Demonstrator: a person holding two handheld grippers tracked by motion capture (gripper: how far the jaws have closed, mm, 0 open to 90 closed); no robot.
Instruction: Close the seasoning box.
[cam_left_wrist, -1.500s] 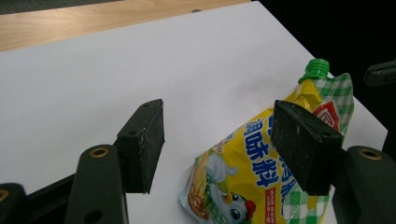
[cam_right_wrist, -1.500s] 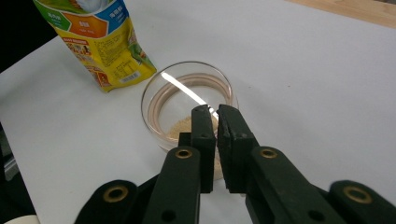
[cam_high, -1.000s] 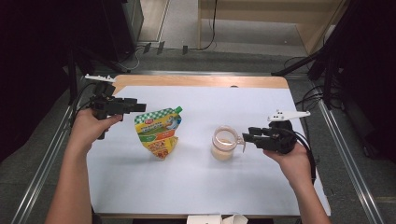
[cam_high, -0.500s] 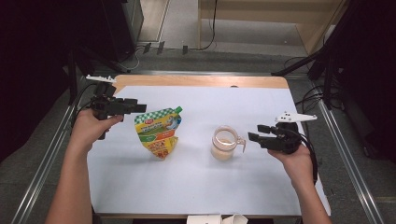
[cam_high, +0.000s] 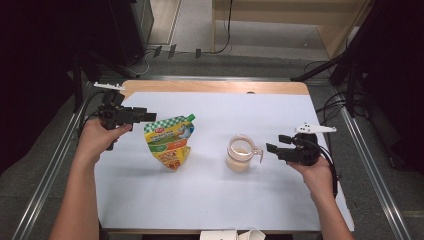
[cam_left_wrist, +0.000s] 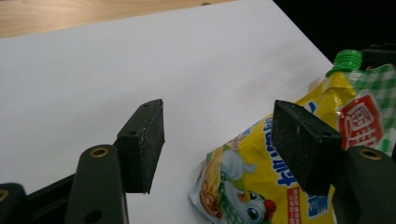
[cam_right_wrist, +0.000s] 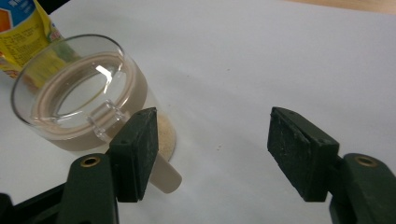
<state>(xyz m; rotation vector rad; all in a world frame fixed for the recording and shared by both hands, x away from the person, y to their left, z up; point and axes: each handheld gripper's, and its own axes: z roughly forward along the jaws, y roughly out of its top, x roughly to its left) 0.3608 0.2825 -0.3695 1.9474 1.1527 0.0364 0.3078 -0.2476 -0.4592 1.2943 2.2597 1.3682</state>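
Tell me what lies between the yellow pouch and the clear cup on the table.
Nothing: in the high view, only bare white table cover separates the yellow pouch from the clear cup.

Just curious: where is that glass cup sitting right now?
In the high view, the glass cup stands right of centre, between the yellow pouch and the right gripper.

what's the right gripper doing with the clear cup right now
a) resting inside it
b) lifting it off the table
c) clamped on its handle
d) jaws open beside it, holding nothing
d: in the right gripper view the right gripper has its jaws spread with only white table between them, while the clear cup stands on the table off to one side of them.
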